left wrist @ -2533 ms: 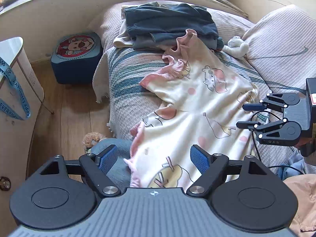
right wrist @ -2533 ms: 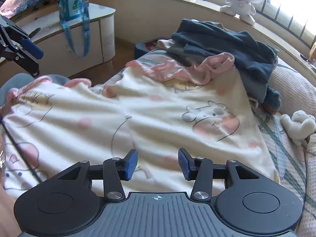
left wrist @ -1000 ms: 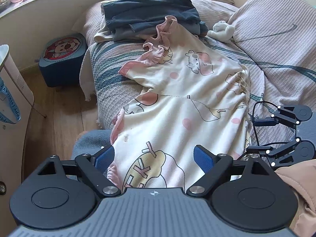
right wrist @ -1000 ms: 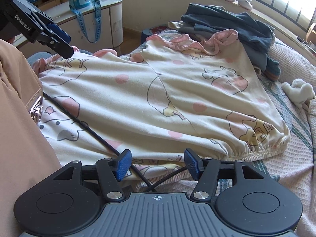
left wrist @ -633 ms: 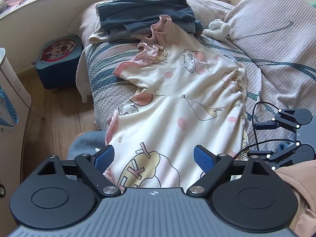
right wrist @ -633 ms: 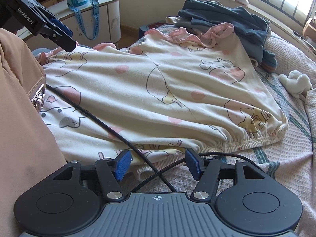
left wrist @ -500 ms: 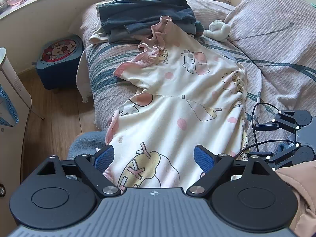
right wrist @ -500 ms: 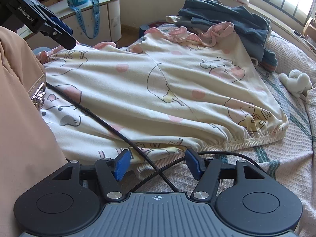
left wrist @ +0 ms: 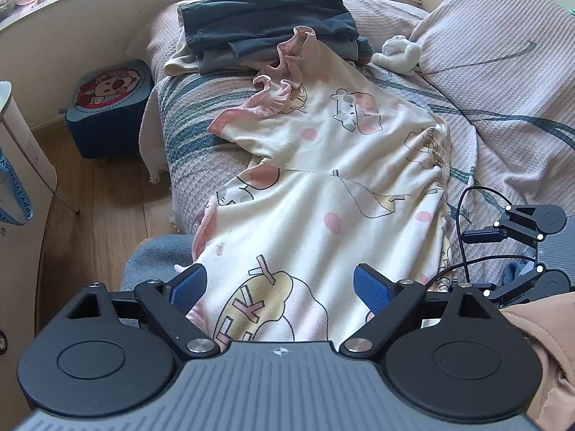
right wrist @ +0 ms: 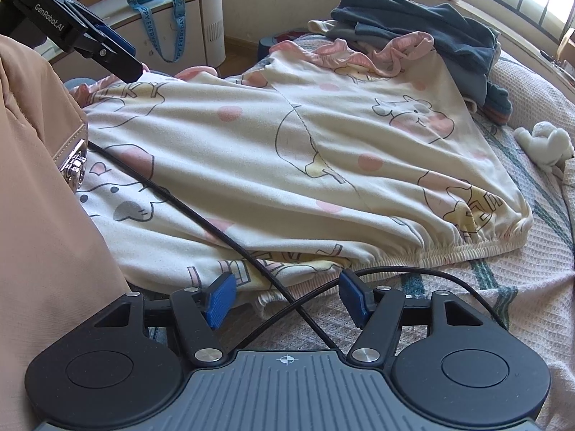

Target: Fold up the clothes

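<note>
A cream child's dress [left wrist: 323, 186] with pink dots, cartoon prints and pink frills lies spread along the bed; it also fills the right wrist view [right wrist: 287, 151]. My left gripper [left wrist: 280, 287] is open over the near left part of the dress, holding nothing. My right gripper [right wrist: 287, 298] is open and empty at the near right hem, where a gathered elastic edge [right wrist: 449, 248] lies. A black cable [right wrist: 215, 230] crosses the dress between the right gripper's fingers. The right gripper also shows in the left wrist view [left wrist: 478, 262].
A pile of dark blue clothes [left wrist: 266, 25] sits at the bed's far end, beside a small white plush toy [left wrist: 399, 54]. A blue stool [left wrist: 107, 107] stands on the wood floor at left. A white cabinet [right wrist: 187, 25] stands beyond the bed.
Both grippers have drawn back toward the near end of the dress. The right gripper has come off the dress middle to its near hem. The dress lies flatter and longer.
</note>
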Demonstrator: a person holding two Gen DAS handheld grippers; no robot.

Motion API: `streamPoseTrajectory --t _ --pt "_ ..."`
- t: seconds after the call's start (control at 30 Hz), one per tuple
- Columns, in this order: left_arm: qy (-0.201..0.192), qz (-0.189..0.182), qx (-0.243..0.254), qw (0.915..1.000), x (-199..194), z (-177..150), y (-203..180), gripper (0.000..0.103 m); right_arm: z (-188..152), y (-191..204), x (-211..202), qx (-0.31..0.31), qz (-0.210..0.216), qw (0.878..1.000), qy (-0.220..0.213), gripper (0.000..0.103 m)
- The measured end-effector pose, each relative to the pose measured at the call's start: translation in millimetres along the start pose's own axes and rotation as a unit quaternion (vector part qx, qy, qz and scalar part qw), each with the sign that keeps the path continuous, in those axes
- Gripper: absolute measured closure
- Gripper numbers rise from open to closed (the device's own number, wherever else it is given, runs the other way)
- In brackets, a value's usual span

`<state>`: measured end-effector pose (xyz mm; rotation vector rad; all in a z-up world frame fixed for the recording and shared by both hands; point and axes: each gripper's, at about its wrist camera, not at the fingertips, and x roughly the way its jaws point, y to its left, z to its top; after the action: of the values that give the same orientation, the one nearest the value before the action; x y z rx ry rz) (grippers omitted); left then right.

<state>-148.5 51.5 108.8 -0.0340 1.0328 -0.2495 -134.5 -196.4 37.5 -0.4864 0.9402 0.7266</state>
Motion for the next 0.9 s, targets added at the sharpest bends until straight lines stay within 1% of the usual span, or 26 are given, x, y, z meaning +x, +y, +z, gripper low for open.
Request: streamPoseTrajectory --t 0.3,0.4,0.53,0.63,0.73,0.8,0.9 --pt "0.002 -0.003 0.004 1.0000 -1 0 -1 0.014 -2 4 5 -0.005 0.003 1.000 0.011 0.038" --pt "-0.003 -0.007 0.005 1.0000 -5 1 1 0.014 -3 3 5 -0.004 0.003 1.000 0.010 0.038" --pt "-0.002 -0.008 0.019 0.9998 -5 3 -5 0.014 -5 3 0 -0.012 -0.013 1.000 0.001 0.038" --pt "0.003 -0.013 0.031 0.9994 -2 3 -10 0.014 -8 4 -3 -0.032 -0.027 0.999 -0.001 0.038" --pt "0.012 -0.009 0.041 0.9990 -1 -1 -13 0.014 -11 5 -5 -0.053 -0.042 0.998 -0.005 0.039" --pt "0.015 -0.004 0.043 0.9990 -4 -4 -11 0.014 -9 5 -13 -0.069 -0.054 0.996 -0.024 0.039" --pt "0.008 0.004 0.023 0.9997 -18 -7 0 0.014 5 -4 -32 -0.058 -0.034 0.995 -0.067 0.039"
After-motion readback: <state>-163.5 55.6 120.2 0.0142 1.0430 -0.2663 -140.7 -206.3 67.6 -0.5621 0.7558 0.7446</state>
